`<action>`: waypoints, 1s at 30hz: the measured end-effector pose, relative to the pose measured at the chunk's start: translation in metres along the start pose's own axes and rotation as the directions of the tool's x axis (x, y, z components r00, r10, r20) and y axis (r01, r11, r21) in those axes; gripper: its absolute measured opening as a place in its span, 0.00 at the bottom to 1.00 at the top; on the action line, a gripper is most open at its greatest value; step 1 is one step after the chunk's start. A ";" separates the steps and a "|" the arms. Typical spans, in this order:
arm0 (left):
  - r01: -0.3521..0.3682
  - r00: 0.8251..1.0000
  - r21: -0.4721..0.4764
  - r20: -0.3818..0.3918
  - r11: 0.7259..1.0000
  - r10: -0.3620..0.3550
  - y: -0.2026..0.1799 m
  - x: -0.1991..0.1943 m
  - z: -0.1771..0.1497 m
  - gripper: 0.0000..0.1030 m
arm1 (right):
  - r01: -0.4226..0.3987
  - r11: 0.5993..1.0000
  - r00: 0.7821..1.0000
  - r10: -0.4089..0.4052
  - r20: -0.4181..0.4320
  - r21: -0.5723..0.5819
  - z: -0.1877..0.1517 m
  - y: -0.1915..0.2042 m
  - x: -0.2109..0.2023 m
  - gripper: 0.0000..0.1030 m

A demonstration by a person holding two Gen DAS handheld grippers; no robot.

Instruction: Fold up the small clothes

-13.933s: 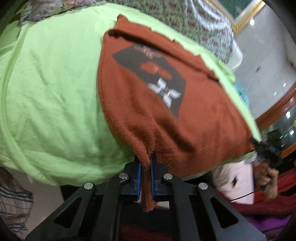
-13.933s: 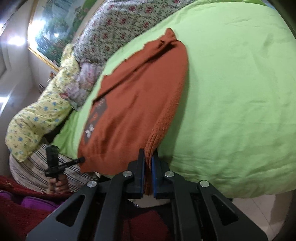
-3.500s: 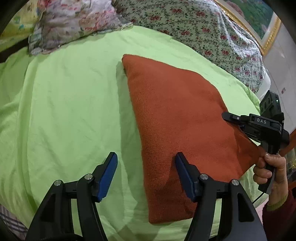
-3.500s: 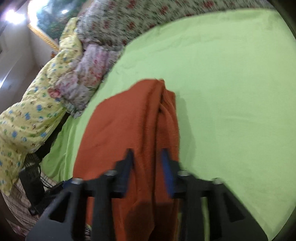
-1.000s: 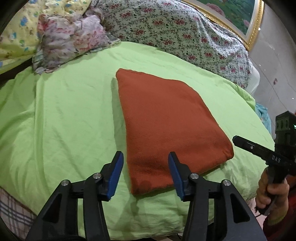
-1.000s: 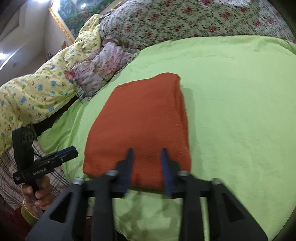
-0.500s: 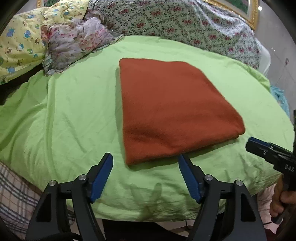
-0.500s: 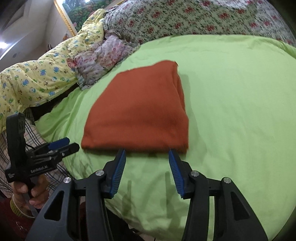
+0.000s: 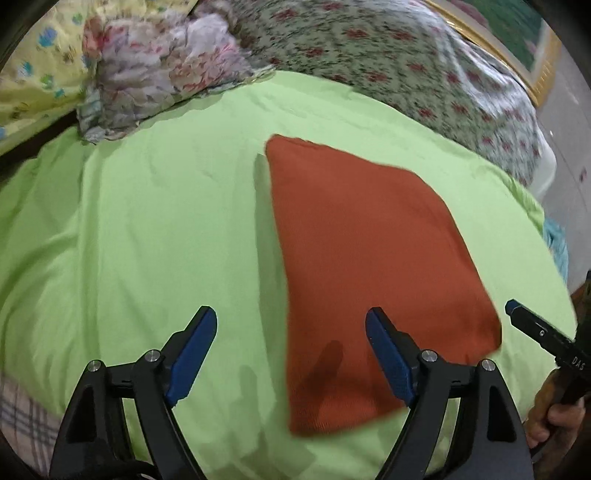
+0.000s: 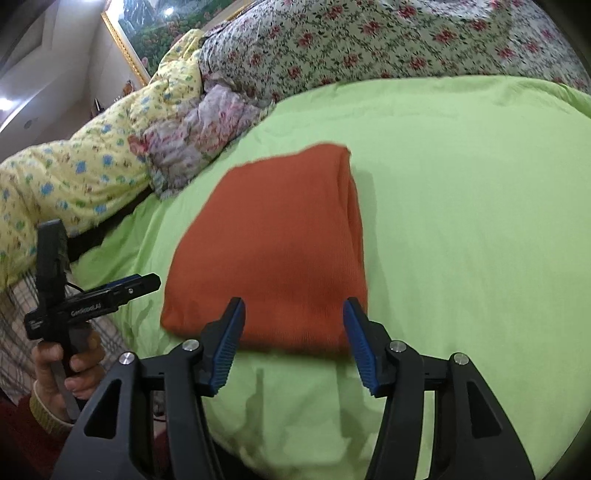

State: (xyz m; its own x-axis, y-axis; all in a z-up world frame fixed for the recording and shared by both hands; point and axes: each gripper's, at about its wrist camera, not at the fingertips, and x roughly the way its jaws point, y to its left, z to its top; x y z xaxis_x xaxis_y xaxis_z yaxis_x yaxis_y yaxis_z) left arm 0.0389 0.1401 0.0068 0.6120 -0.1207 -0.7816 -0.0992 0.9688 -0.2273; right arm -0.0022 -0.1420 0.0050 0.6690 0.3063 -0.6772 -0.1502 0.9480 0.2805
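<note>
A bed (image 9: 129,229) covered in a lime-green sheet is filling both views, with a floral quilt (image 10: 388,40) and a yellow patterned quilt (image 10: 74,166) bunched along its far side and a gilt-framed picture (image 10: 136,22) hanging on the wall behind. The rust-orange garment (image 9: 369,258) is lying on the sheet as a neat folded rectangle, near the bed's front edge. The left claw (image 9: 291,354) is hovering just above its near corner, jaws spread wide and gripping nothing. The right claw (image 10: 293,341) is likewise gaping and empty, poised at the garment's near edge (image 10: 295,332). The fold is looking finished. The risk from here is judged to be a pad snagging the knit as the claws are moving off, dragging a layer loose. The stacked layers showing along the right-hand edge could also slide apart if nudged, since soft bedding is giving little support.
</note>
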 end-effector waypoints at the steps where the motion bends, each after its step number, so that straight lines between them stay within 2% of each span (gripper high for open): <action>1: 0.029 0.999 -0.015 -0.013 0.999 -0.029 0.005 0.009 0.011 0.81 | -0.005 1.000 1.000 0.005 0.003 0.007 0.009 -0.003 0.005 0.55; 4: 0.086 0.995 -0.065 -0.048 0.994 -0.089 0.017 0.037 0.044 0.81 | -0.027 0.998 0.999 0.027 -0.017 0.050 0.042 -0.014 0.032 0.55; 6: 0.098 0.993 -0.080 -0.063 0.992 -0.103 0.021 0.057 0.064 0.81 | -0.034 0.997 0.999 0.035 -0.027 0.063 0.061 -0.020 0.051 0.55; 8: 0.126 0.987 -0.082 -0.095 0.989 -0.133 0.023 0.083 0.084 0.81 | -0.027 0.997 0.999 0.030 -0.042 0.072 0.078 -0.025 0.070 0.55; 12: 0.156 0.977 -0.113 -0.131 0.981 -0.171 0.026 0.118 0.104 0.81 | 0.019 0.994 0.995 -0.008 -0.095 0.109 0.107 -0.043 0.109 0.55; 13: 0.153 0.979 -0.100 -0.119 0.983 -0.164 0.023 0.123 0.108 0.71 | 0.030 0.992 0.993 -0.016 -0.114 0.123 0.111 -0.047 0.117 0.55; 14: 0.157 0.981 -0.064 -0.103 0.985 -0.163 0.018 0.126 0.111 0.36 | 0.029 0.990 0.991 -0.011 -0.130 0.137 0.113 -0.052 0.125 0.48; 15: 0.172 0.978 -0.044 -0.109 0.984 -0.176 0.012 0.129 0.112 0.26 | 0.014 0.990 0.989 0.007 -0.149 0.141 0.114 -0.054 0.133 0.24; 17: 0.141 0.987 -0.006 -0.073 0.990 -0.141 0.003 0.123 0.117 0.19 | 0.013 0.992 0.987 0.007 -0.159 0.124 0.114 -0.053 0.137 0.15; 20: 0.091 0.995 0.010 -0.043 0.996 -0.091 0.001 0.125 0.117 0.18 | -0.003 0.993 0.998 0.011 -0.065 0.122 0.116 -0.050 0.120 0.13; 22: 0.085 0.995 -0.010 -0.060 0.996 -0.085 0.005 0.135 0.116 0.20 | 0.019 0.990 0.997 -0.009 -0.074 0.139 0.111 -0.056 0.127 0.13; 24: 0.093 0.994 -0.030 -0.053 0.995 -0.094 0.011 0.135 0.116 0.28 | 0.044 0.990 0.993 -0.028 -0.111 0.137 0.103 -0.060 0.143 0.14; 26: 0.076 0.996 -0.042 -0.043 0.996 -0.078 0.014 0.129 0.116 0.34 | 0.034 0.986 0.995 -0.018 -0.097 0.161 0.103 -0.064 0.142 0.16; 27: 0.062 0.997 -0.045 -0.038 0.997 -0.064 0.015 0.125 0.116 0.35 | 0.026 0.984 0.995 -0.009 -0.096 0.174 0.104 -0.064 0.138 0.21; 30: 0.029 0.999 -0.043 -0.014 0.999 -0.030 0.014 0.105 0.111 0.35 | 0.046 0.983 0.996 -0.030 -0.086 0.178 0.106 -0.060 0.124 0.23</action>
State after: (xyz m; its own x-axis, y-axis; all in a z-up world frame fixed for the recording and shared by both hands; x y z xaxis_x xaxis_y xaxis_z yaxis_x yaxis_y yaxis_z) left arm 0.1890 0.1645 -0.0144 0.6037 -0.1523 -0.7825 -0.1149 0.9547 -0.2745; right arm 0.1667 -0.1700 -0.0241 0.6078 0.2836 -0.7417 0.0125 0.9305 0.3660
